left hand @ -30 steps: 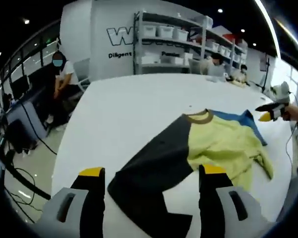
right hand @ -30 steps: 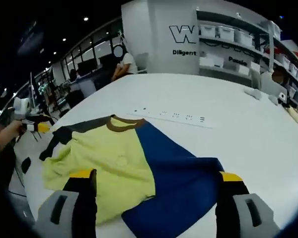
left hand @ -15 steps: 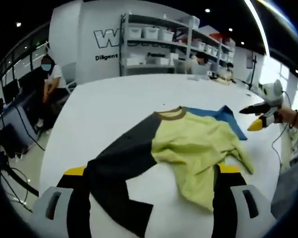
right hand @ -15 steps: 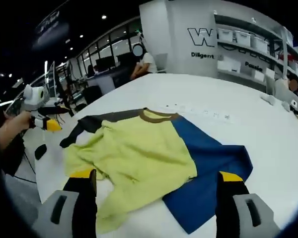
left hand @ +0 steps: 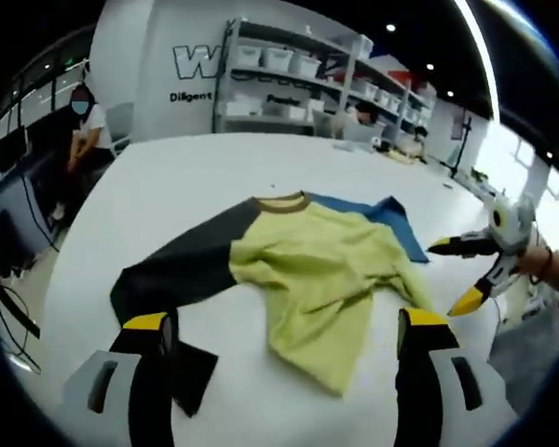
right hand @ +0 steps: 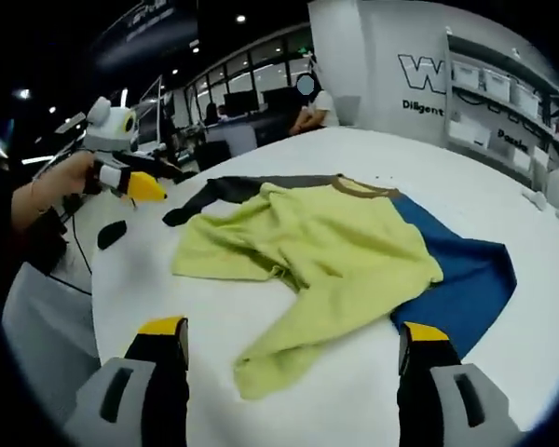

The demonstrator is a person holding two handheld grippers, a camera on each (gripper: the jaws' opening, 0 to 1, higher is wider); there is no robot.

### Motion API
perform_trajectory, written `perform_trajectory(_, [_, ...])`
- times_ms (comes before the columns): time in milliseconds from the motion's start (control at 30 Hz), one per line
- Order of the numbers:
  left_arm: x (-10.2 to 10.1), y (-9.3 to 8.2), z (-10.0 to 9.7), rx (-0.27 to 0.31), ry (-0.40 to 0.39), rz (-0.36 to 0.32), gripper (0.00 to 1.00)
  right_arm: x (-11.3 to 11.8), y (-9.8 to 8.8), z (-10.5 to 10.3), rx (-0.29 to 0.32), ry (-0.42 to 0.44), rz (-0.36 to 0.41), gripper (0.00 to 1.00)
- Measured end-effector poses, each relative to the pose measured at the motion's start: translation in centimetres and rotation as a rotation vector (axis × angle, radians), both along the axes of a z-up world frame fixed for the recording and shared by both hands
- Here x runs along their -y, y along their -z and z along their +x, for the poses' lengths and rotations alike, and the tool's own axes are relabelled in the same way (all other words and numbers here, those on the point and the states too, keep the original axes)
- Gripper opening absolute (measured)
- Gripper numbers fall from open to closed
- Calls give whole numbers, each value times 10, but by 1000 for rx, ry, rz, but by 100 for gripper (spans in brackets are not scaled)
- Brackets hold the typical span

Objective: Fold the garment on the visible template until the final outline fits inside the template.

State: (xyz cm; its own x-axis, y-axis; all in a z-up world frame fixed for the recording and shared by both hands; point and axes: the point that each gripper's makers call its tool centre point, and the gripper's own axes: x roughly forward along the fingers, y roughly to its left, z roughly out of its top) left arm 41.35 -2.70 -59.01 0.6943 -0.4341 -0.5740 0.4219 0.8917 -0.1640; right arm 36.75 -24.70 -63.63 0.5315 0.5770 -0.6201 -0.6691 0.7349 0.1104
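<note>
A crumpled garment (left hand: pixel 307 270) lies on a white table (left hand: pixel 186 186), ahead of both hand-held grippers and touching neither. In the left gripper view, the left hand-held gripper (left hand: pixel 284 326) rises from 6 o'clock with its yellow-tipped jaws wide apart and nothing between them; the garment sits just beyond, toward 12 o'clock. Its yellow-green middle is bunched, a black part trails toward 8 o'clock, a blue part toward 2 o'clock, and the brown collar points to 12 o'clock.

In the right gripper view, the right hand-held gripper (right hand: pixel 293 335) also stands wide open and empty at 6 o'clock. The garment (right hand: pixel 326 247) lies beyond it, collar at 1 o'clock, blue at 3 o'clock, black at 10 o'clock, so its long axis runs roughly from 10 to 3 o'clock.

Each view catches the other hand-held gripper, held in a hand at the side, beside the garment.

On the far wall (left hand: pixel 182 56), a large "W" and the word "Diligent" can be read; further lettering is too blurred.
</note>
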Motion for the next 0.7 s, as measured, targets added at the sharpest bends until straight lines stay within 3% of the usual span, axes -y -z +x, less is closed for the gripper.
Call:
perform_trajectory(133, [7, 9, -10, -21, 16, 14, 93, -8, 4, -10, 9, -27, 2, 83])
perform_trajectory(233, [11, 14, -17, -30, 22, 10, 86, -13, 6, -16, 22, -48, -8, 75])
perform_trajectory(533, [21, 34, -33, -86, -3, -43, 69, -18, 21, -33, 34, -94, -54, 55])
perform_trajectory(700, [23, 51, -42, -135, -25, -54, 58, -15, 32, -38, 35, -104, -99, 31])
